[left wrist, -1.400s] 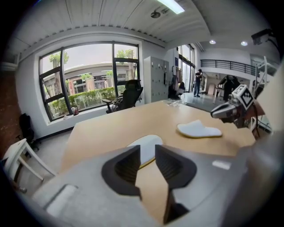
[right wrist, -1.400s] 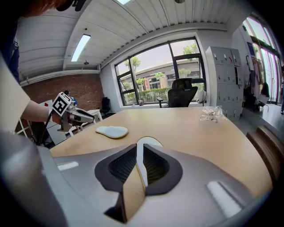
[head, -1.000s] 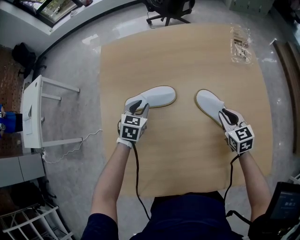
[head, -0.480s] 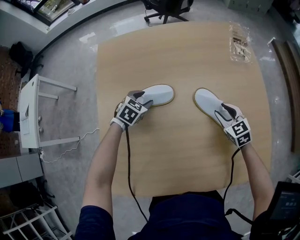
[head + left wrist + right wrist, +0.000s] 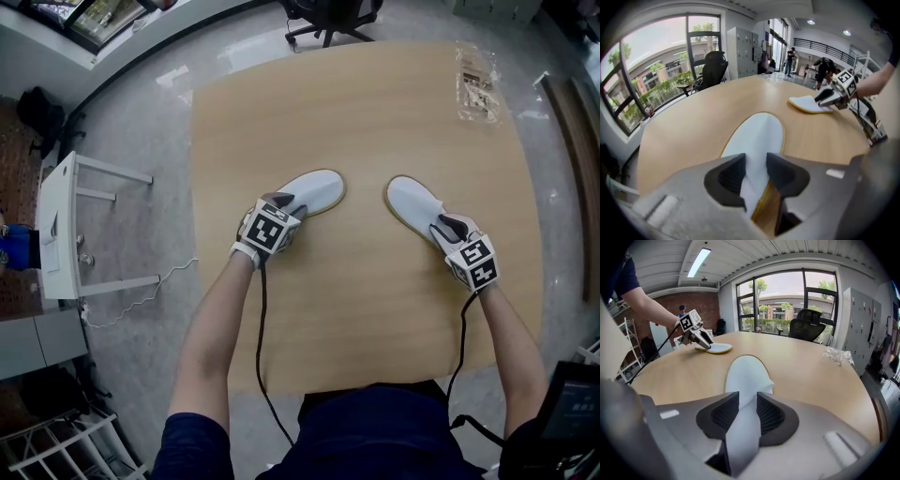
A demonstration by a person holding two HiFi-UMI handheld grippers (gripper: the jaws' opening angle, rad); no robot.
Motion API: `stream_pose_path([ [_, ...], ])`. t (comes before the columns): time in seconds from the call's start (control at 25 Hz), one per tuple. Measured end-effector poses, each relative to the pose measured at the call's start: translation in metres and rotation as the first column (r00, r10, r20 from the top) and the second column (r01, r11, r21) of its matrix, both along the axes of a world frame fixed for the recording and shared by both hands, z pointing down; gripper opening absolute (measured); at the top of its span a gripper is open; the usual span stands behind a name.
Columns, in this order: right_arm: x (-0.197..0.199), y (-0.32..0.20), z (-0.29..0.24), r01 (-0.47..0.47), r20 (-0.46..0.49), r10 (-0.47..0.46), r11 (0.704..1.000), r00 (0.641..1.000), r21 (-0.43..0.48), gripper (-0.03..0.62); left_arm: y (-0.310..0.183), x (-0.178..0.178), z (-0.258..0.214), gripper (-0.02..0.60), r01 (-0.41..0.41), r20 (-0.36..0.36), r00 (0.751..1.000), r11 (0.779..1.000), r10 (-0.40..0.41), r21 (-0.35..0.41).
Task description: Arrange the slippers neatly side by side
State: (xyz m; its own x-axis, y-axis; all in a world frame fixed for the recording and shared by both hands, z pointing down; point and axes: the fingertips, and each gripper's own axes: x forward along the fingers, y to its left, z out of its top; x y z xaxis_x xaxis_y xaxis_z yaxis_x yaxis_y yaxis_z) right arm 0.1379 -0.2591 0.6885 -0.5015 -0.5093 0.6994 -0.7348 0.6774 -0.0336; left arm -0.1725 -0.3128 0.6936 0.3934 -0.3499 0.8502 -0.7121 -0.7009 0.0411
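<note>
**A:** what's on the table (image 5: 375, 112)?

**B:** two white slippers lying well apart. The left hand-held gripper (image 5: 284, 203) just closed on the heel end of the left slipper (image 5: 317, 190), and the right hand-held gripper (image 5: 448, 225) did the same on the right slipper (image 5: 410, 202).

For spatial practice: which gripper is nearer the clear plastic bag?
Right. The right gripper is on the bag side of the table, the left gripper opposite. Both have just been closing on slippers.

Navy sleeves (image 5: 192, 446), black cables (image 5: 261, 323), black-and-white marker cubes (image 5: 270, 228).
</note>
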Motion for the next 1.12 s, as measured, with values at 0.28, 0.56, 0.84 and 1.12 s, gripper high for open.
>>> stream_pose_path([
  [0.28, 0.001, 0.005, 0.009, -0.043, -0.006, 0.043, 0.999, 0.999, -0.011, 0.121, 0.019, 0.002, -0.001, 0.144, 0.229, -0.095, 0.968, 0.971, -0.234, -0.064],
  [0.56, -0.001, 0.013, 0.017, -0.111, 0.005, 0.111, 0.994, 0.994, -0.021, 0.120, 0.042, 0.012, 0.006, 0.144, 0.347, -0.121, 0.928, 0.935, -0.353, -0.071],
  [0.84, -0.001, 0.028, 0.016, -0.182, 0.027, 0.184, 0.982, 0.983, -0.043, 0.120, 0.067, 0.015, -0.001, 0.138, 0.506, -0.178, 0.835, 0.854, -0.520, -0.122],
  [1.12, -0.003, 0.047, 0.023, -0.217, 0.044, 0.220, 0.973, 0.974, -0.075, 0.120, 0.098, 0.026, 0.006, 0.129, 0.622, -0.259, 0.708, 0.754, -0.657, -0.213],
])
